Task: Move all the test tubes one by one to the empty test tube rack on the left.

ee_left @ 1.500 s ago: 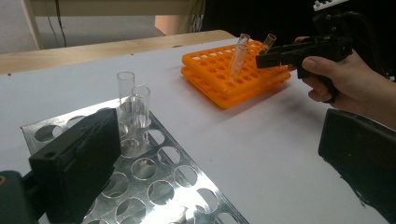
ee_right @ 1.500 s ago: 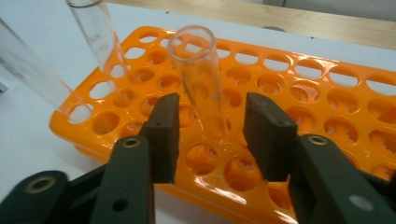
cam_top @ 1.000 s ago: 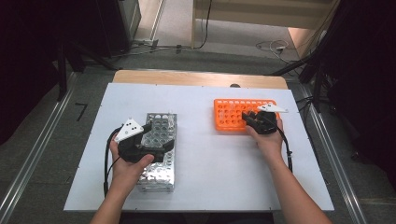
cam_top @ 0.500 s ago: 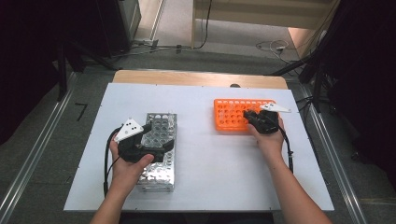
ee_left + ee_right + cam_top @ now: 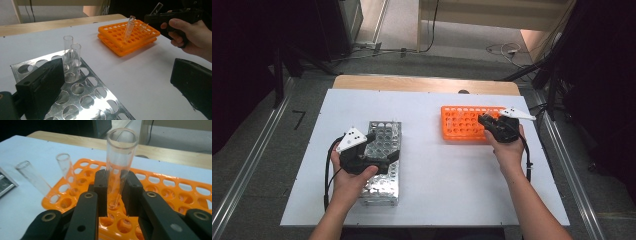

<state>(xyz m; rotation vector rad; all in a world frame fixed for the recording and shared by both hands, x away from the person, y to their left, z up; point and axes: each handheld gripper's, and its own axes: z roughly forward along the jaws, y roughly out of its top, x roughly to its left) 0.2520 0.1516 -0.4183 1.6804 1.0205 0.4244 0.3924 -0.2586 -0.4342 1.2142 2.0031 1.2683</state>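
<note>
Right gripper raised, jaws clamped tight — left gripper low, jaws wide apart.

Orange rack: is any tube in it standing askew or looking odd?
Yes. In the orange rack, two empty tubes lean instead of standing upright: one tilts strongly at the rack's corner, another slightly. The right tongs grip a third tube.

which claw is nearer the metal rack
Left. The left claw hovers right over the metal rack, jaws spread wide. The right claw is far across the table at the orange rack, shut on a glass tube.
</note>
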